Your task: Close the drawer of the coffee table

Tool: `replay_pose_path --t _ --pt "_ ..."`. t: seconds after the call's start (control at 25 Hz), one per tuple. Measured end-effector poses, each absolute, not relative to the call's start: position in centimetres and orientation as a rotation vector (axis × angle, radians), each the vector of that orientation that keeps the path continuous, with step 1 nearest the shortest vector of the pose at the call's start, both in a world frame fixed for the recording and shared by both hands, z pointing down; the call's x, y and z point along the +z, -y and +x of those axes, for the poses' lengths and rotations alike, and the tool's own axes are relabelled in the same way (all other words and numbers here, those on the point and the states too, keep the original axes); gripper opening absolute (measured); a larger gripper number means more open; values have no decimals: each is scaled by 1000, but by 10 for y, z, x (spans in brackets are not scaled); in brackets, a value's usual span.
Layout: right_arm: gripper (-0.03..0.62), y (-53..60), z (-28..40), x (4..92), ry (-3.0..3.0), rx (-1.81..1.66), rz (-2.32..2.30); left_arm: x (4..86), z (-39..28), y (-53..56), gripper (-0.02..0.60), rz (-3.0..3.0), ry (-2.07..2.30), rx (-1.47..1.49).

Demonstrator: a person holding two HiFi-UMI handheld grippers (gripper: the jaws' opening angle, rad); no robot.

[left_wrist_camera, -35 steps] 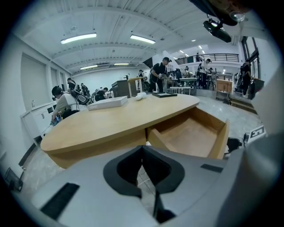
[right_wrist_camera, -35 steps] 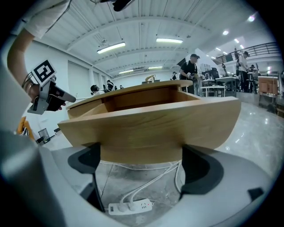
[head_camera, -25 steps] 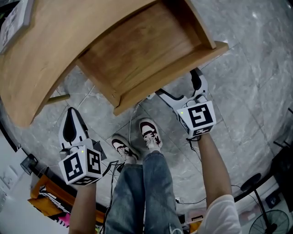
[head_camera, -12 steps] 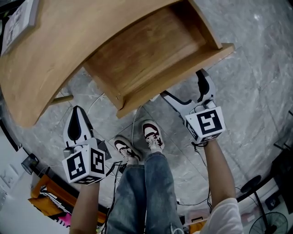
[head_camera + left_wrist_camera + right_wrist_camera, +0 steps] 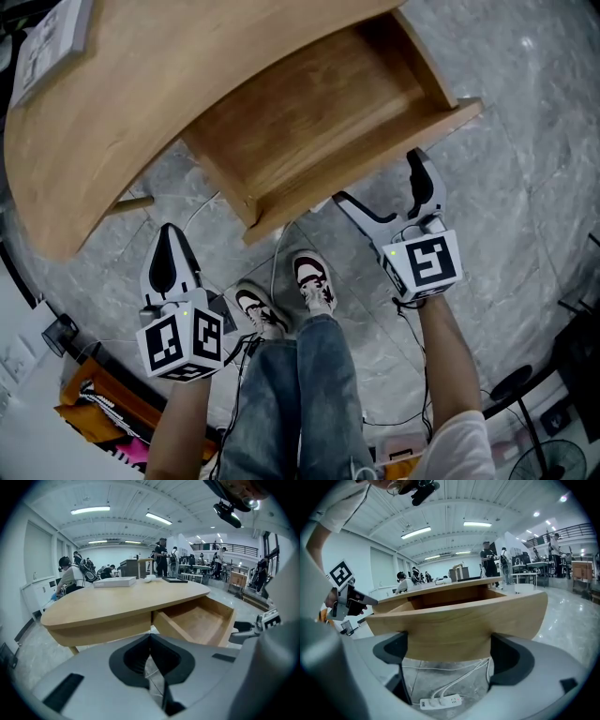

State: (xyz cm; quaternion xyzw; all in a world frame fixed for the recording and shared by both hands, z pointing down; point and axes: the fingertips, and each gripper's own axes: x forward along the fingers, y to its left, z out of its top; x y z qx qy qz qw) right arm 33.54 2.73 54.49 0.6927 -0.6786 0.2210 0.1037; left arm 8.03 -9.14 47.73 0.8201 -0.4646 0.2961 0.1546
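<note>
Head view: a light wooden coffee table [image 5: 103, 122] with a curved top stands on a grey marbled floor [image 5: 525, 187]. Its shallow wooden drawer [image 5: 309, 108] is pulled well out towards the person, the inside bare. The left gripper [image 5: 168, 246] hangs low at the left, well apart from the table, fingers clenched together on nothing. The right gripper [image 5: 378, 180] is just below the drawer's curved front panel [image 5: 394, 150], its fingers spread wide. A pair of white and dark shoes [image 5: 286, 291] is planted between the two grippers. Left gripper view: the left gripper [image 5: 150, 641] shows both jaws pressed flat against each other, nothing between them. The coffee table [image 5: 108, 604] lies ahead, with the drawer [image 5: 199, 620] standing open at its right end and a flat white box [image 5: 115, 581] on the top. Right gripper view: the right gripper [image 5: 449, 656] has its jaws released, one at either side of the picture. The front panel [image 5: 459, 620] spans the gap ahead of them; contact with the pads cannot be determined. A white power strip [image 5: 440, 701] with white cables [image 5: 459, 679] lies on the floor beneath.
</note>
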Motion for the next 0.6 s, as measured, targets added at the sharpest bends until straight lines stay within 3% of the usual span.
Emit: replay_pose_path --t 0.6 --pt "552 -14 336 535 2020 637 2062 480 66 92 -4 2299 1357 833"
